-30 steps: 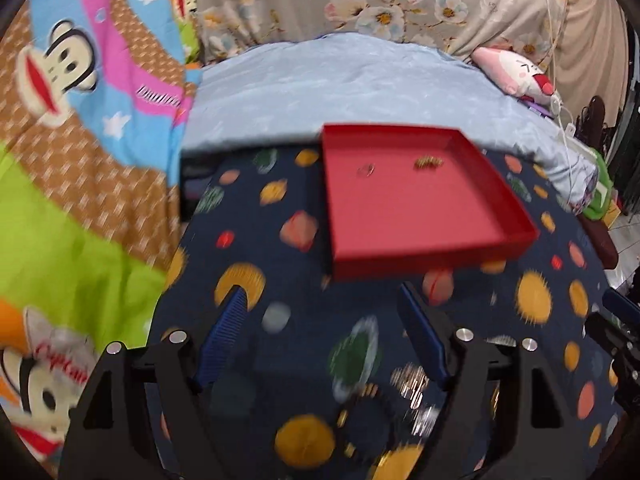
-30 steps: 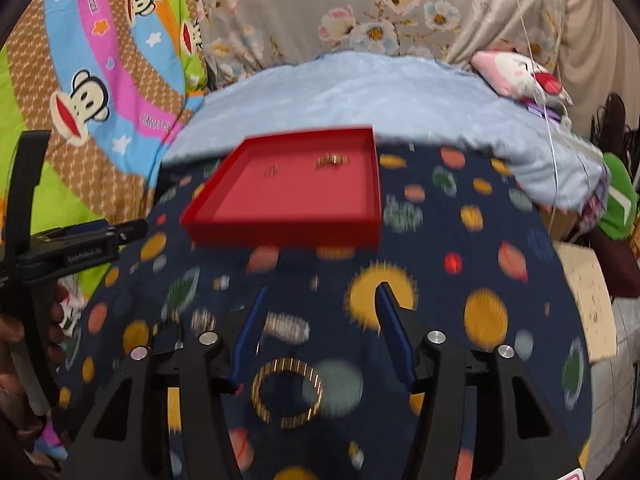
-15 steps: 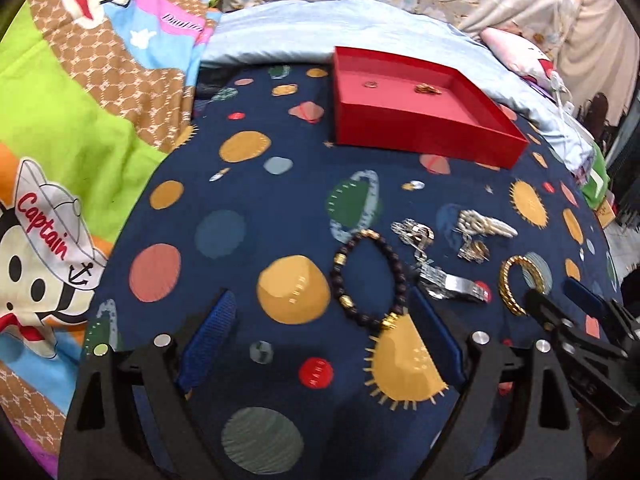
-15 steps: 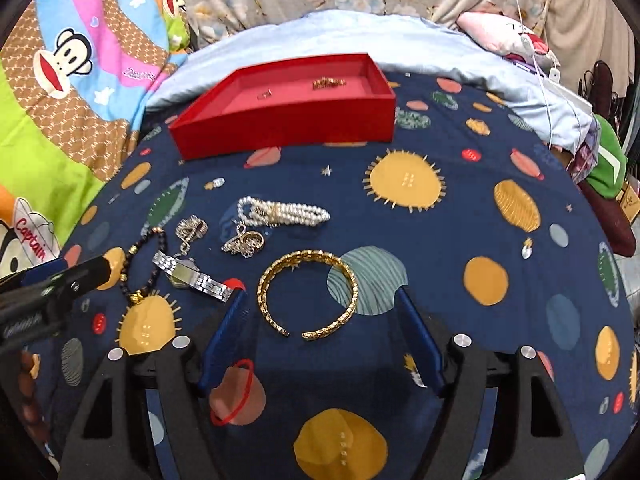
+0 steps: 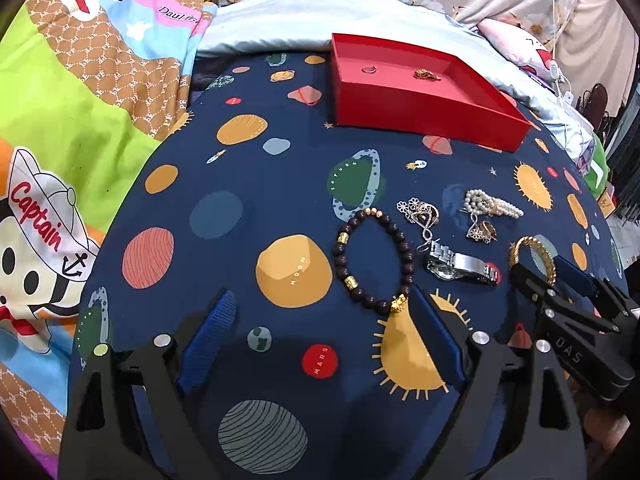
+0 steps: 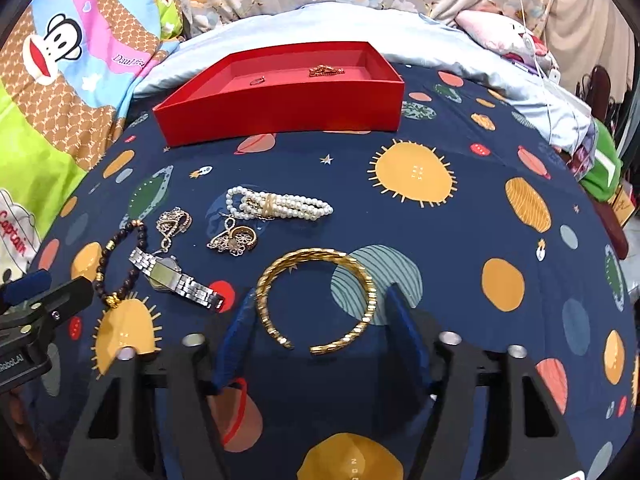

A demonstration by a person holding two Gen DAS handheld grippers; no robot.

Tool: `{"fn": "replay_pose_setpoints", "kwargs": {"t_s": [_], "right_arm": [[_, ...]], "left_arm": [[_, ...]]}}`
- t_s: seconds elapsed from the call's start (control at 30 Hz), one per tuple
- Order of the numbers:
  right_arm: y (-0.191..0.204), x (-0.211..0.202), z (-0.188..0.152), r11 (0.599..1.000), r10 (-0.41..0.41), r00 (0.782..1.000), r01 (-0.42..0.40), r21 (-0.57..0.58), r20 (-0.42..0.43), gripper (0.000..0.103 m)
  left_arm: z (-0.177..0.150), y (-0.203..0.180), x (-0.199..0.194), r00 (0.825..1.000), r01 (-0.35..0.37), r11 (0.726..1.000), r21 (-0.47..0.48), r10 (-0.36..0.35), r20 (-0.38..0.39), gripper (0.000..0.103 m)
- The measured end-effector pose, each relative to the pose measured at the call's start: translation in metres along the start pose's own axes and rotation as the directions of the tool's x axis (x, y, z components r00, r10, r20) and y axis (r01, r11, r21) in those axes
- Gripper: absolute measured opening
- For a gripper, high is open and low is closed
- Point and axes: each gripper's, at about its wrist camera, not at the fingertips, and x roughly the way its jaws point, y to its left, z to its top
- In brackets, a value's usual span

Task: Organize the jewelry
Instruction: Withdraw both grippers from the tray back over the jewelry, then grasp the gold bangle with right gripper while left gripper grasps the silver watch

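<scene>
The right wrist view shows the gold bangle (image 6: 316, 300) whole, an open cuff lying flat on the navy planet-print cloth (image 6: 460, 220) with its gap toward the camera; in the left wrist view only its far arc (image 5: 534, 254) shows, the rest hidden behind the right gripper (image 5: 552, 276). The left wrist view alone shows the dark bead bracelet (image 5: 374, 256) as a full loop, lying just beyond that gripper's right fingertip.

The right gripper (image 6: 320, 312) is spread wide, its blue-padded fingers (image 6: 236, 336) on either side of the bangle; whether they touch it I cannot tell. The left gripper (image 5: 320, 320) is also wide apart and holds nothing, over bare cloth.

To the left of the bangle lie a silver watch (image 6: 176, 278), two small clusters of gold and silver pieces (image 6: 234, 238), and farther off a pearl bracelet (image 6: 276, 205). The red tray (image 6: 280, 104) sits at the far side, with a ring (image 6: 258, 79) and a small gold piece (image 6: 326, 70) inside.

Readable on the cloth: "MOON", "MARS", "SATURN". The cartoon blanket (image 5: 60, 140) at the left reads "Captain".
</scene>
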Motion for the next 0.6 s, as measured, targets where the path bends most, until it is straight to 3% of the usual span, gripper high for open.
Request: {"fn": "replay_pose_setpoints", "kwargs": {"t_s": [0.6], "right_arm": [[-0.021,-0.03,-0.004,0.998,0.032,0.999,-0.034,0.051,0.031,0.057]], "left_arm": [[0.003,-0.027,-0.001,0.997,0.077,0.997,0.03,-0.077,-0.006,0.085]]}}
